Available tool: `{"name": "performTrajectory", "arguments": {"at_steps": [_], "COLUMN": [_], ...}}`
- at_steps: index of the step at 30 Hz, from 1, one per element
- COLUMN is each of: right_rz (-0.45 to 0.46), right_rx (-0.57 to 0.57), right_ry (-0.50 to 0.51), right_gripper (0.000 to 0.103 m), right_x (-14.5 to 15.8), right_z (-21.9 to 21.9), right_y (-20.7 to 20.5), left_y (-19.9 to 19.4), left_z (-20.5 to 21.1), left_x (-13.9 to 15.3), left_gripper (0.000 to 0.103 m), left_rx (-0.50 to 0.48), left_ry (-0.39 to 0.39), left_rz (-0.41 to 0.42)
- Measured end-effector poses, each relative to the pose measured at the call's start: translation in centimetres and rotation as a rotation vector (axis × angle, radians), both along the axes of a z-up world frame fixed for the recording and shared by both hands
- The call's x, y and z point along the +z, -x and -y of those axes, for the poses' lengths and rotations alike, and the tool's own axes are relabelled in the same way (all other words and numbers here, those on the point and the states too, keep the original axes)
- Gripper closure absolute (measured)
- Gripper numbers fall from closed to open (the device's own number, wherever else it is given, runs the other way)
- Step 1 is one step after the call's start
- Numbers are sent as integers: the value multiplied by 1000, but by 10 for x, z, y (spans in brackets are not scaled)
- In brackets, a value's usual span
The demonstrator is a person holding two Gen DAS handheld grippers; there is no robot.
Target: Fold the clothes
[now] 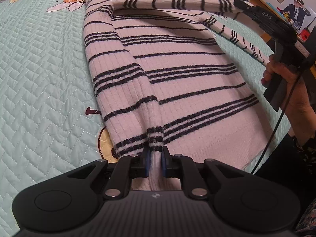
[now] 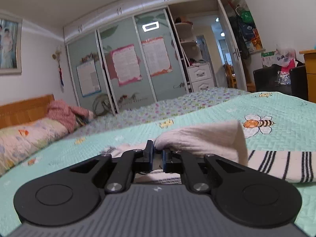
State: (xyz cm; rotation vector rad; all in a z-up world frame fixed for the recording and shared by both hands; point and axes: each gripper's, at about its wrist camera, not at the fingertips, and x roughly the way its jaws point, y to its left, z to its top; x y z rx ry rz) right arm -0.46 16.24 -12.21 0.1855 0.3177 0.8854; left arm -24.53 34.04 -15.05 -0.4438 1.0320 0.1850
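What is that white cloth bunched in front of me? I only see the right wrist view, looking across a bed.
Observer: It is a sleeve of a white sweater with dark stripes, held up off the bed by the right gripper.
Operator: Where is the rest of it?
Observer: The body lies flat on the bed, its other sleeve already folded across it.
Operator: And the other gripper?
Observer: The left gripper is shut on that folded sleeve's cuff, near the hem.
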Motion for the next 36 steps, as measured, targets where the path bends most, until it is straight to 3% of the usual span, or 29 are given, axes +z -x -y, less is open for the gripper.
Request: {"name": "performTrajectory", "arguments": {"at_steps": [10,19,29,32,34,36], "right_rz": [-125,-116,-160,-157,-160,-164], "right_rx": [6,10,23,36,42,45], "right_ry": [98,117,107,105,103,105], "right_gripper": [93,93,93,93,93,93], "right_x": [-24,-21,-27,-26,-26,-27], "right_z": [-8,-14,-14,-16,-17,-18], "right_y": [-19,-39,-41,-39,-38,-37], "left_y": [-2,1,-2,-10,-14,-15], "left_z": [-1,-3,-7,-2,-3,-3], "left_x": [1,2,13,15,12,12], "left_gripper": [91,91,92,92,88,74], "left_rx": [7,33,71,56,52,57], "left_ry": [1,23,118,71,80,136], "left_rz": [-16,-15,12,-19,-26,7]}}
